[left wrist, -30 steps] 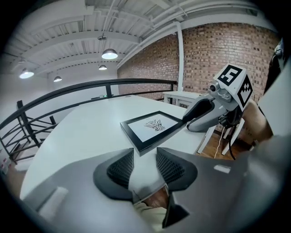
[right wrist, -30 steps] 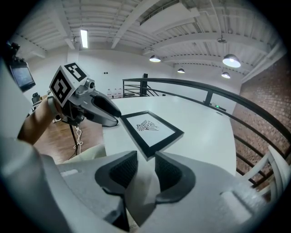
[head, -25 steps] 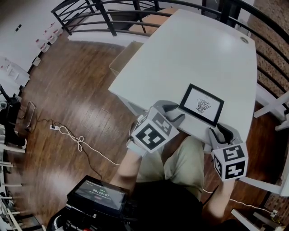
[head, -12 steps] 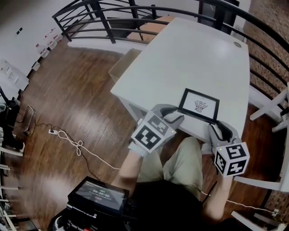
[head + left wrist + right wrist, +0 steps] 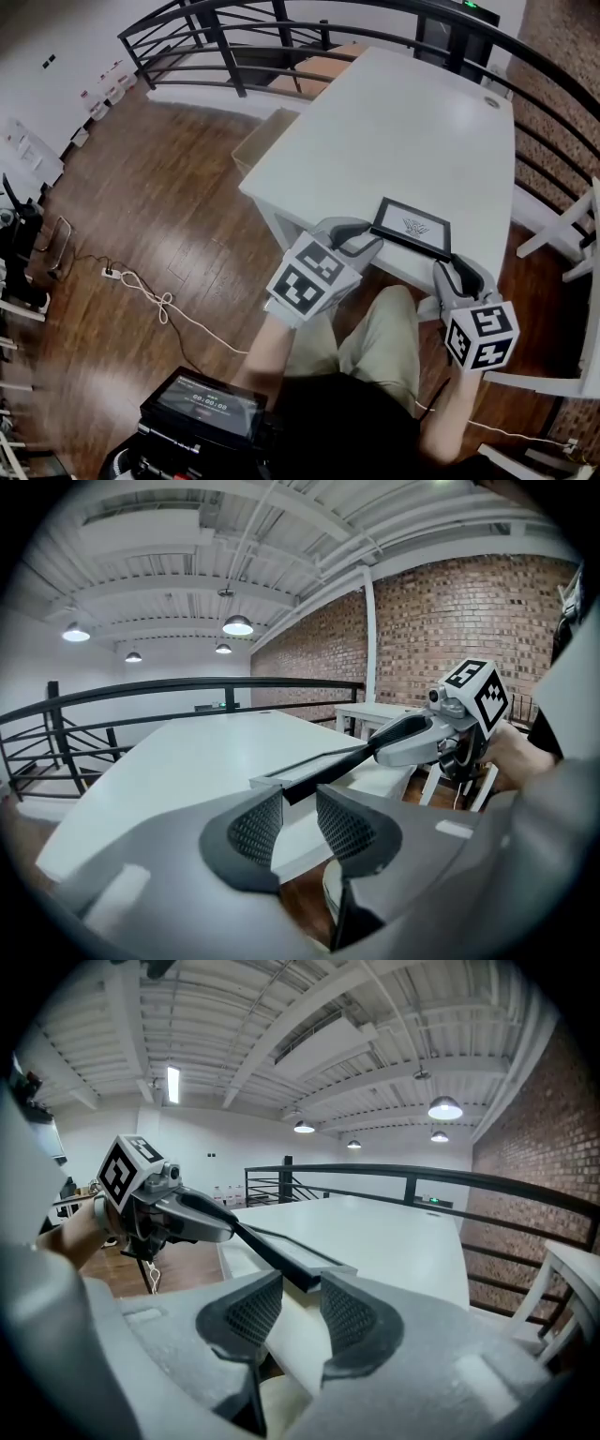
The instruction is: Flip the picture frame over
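- Picture frame (image 5: pixel 412 228) has been raised at its near edge off the white table (image 5: pixel 412 122); flip judged begun.
- Near corners are pinched by left gripper (image 5: pixel 367 241), jaws just closing, and right gripper (image 5: pixel 451 269).

In the head view, at lower centre, a picture frame (image 5: pixel 412 228) on the near edge of a table (image 5: pixel 412 131), near side raised. Behind the table, a railing (image 5: pixel 187 688). Left of the table, on the floor (image 5: pixel 169 187), a box (image 5: pixel 255 150); further left, a cable (image 5: pixel 164 298). At the right edge, a chair (image 5: pixel 555 232). At lower left, a screen (image 5: pixel 202 408).
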